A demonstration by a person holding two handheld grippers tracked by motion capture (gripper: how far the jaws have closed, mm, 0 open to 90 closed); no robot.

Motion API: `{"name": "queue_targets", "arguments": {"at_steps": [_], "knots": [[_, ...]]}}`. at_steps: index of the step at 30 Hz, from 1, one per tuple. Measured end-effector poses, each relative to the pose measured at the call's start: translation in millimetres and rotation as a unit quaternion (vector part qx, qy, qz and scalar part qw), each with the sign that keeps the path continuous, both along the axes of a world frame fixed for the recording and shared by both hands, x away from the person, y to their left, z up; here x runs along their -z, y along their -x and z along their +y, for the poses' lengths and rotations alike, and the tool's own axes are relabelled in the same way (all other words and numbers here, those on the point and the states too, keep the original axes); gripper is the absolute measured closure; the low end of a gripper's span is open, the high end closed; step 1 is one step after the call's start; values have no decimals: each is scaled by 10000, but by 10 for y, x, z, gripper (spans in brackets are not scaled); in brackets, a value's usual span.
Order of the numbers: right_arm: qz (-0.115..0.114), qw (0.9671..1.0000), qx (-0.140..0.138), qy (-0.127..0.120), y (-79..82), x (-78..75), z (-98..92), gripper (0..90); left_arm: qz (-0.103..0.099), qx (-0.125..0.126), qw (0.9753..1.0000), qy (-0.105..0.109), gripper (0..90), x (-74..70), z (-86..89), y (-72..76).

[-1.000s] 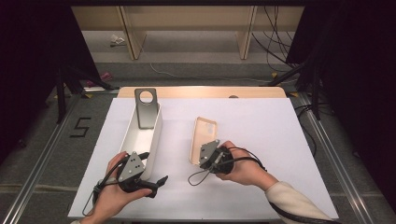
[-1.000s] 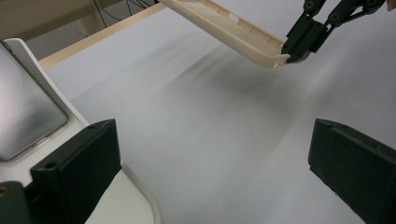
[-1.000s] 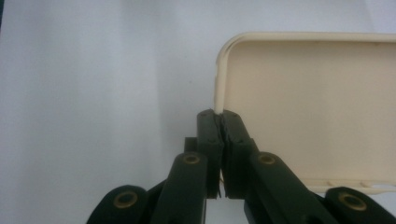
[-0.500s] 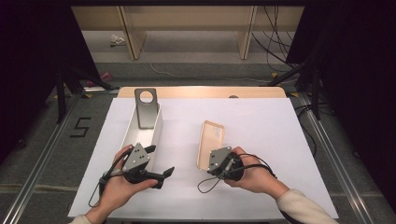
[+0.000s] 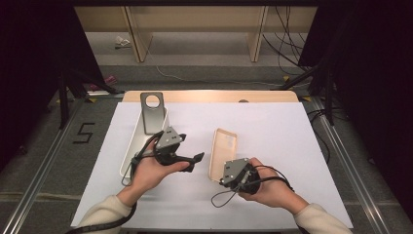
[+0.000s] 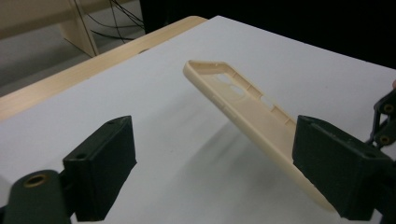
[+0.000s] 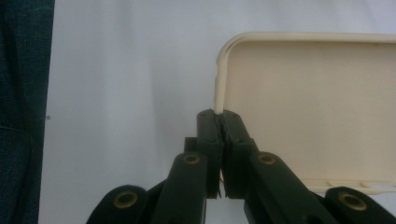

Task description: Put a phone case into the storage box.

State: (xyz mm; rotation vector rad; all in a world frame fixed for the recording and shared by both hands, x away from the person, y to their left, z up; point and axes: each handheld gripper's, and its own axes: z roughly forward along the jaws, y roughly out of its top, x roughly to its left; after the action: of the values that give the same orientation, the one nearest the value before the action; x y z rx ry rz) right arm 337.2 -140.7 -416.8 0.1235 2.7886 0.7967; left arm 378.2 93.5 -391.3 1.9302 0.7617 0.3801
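- A cream phone case [image 5: 222,152] sat just right of the centre of the high view, its near end lifted off the white worktop [image 5: 292,146]; in the left tool view [image 6: 243,100] it ran tilted from upper centre down to the lower right, casting a shadow on the sheet below.
- The right tool [image 5: 229,178], at lower centre-right of the high view, was clenched on the case's near edge; in the right tool view [image 7: 219,116] its two black jaws met with the thin cream rim pinched between them, and the case's flat inner face spread to the upper right.
- The left tool [image 5: 195,161], left of centre in the high view, stood wide open and held nothing; in its own view [image 6: 215,172] one jaw sat at lower left and the other at lower right, the latter overlapping the low end of the case, though contact could not be told.
- A white tray [image 5: 127,156] lay at centre-left of the high view, just beside the left tool's hand.
- A grey metal stand [image 5: 152,113] with a round hole rose from the tray's far end.
- A wooden edge [image 5: 209,96] showed along the worktop's far side.
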Motion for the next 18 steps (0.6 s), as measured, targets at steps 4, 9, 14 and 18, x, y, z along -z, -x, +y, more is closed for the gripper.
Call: {"name": "queue_targets", "arguments": {"at_steps": [4, 9, 14, 18], "knots": [[-46, 10000, -22, -8, 33, -15, -4, 881, 137, 75, 9997, -164, 165, -8, -199, -142], [-95, 9999, -46, -25, 56, -26, 2, 882, 504, 9, 9985, -213, 228, 13, -365, -332], [-139, 9999, -70, -26, 71, -35, 16, 882, 744, -109, 9969, -242, 285, 14, -458, -451], [-173, 9998, -59, -13, 74, -43, 21, 882, 1002, -214, 9944, -265, 327, 42, -476, -488]]}}
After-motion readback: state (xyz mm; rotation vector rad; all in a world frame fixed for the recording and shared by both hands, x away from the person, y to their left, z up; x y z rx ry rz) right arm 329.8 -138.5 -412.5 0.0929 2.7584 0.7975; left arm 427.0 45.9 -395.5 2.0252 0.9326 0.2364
